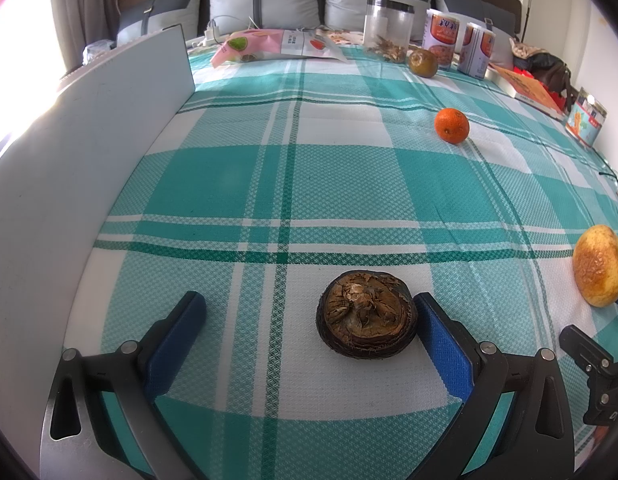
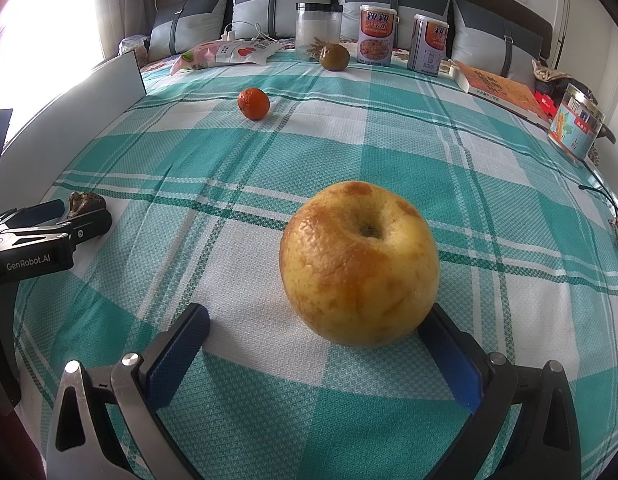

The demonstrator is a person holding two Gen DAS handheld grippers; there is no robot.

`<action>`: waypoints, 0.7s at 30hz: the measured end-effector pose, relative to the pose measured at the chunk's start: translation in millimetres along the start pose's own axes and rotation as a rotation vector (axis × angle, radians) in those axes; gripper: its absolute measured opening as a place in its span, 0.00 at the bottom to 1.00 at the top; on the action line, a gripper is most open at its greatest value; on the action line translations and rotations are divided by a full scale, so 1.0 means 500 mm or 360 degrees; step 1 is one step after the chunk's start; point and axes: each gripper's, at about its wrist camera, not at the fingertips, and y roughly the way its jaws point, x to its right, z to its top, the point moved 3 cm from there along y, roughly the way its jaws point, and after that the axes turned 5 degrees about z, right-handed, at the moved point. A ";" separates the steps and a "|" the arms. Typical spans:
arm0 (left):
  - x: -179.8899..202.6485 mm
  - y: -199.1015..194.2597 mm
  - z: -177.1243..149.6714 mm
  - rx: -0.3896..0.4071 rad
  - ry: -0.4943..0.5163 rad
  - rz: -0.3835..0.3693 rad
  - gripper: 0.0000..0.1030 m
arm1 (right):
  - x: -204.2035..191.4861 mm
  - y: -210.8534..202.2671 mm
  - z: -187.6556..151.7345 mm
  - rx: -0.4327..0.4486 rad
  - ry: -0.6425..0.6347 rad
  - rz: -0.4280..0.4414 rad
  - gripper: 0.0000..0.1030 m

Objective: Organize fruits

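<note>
A dark brown dried fruit (image 1: 367, 314) lies on the plaid cloth between the fingers of my left gripper (image 1: 309, 312), touching the right pad; the left pad stands well apart, so the gripper is open. A large yellow-orange apple (image 2: 359, 264) rests between the fingers of my right gripper (image 2: 317, 320), against its right pad, and that gripper is open too. The same apple (image 1: 599, 266) shows at the right edge of the left wrist view. An orange mandarin (image 2: 253, 103) and a greenish-brown fruit (image 2: 334, 56) lie farther back.
A white board (image 1: 109, 128) stands along the left side. At the back are a clear jar (image 2: 319, 30), two cans (image 2: 377, 36), snack bags (image 2: 225, 54) and pillows. A book (image 2: 505, 90) and a small jar (image 2: 575, 126) sit at the right edge.
</note>
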 end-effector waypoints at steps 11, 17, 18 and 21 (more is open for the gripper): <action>0.002 -0.003 -0.004 -0.0108 0.0075 -0.0060 0.99 | 0.013 -0.017 -0.006 -0.0009 0.0004 0.0130 1.00; -0.021 -0.039 -0.015 -0.0267 0.0158 -0.0406 0.98 | 0.042 -0.063 -0.046 0.0009 -0.0027 0.0198 0.99; -0.020 -0.039 -0.012 -0.0269 0.0151 -0.0420 0.98 | 0.040 -0.061 -0.040 0.0010 -0.0041 0.0188 0.99; 0.014 -0.040 -0.002 -0.0266 0.0210 -0.0421 0.97 | 0.036 -0.050 0.012 0.0045 0.0016 0.0193 0.99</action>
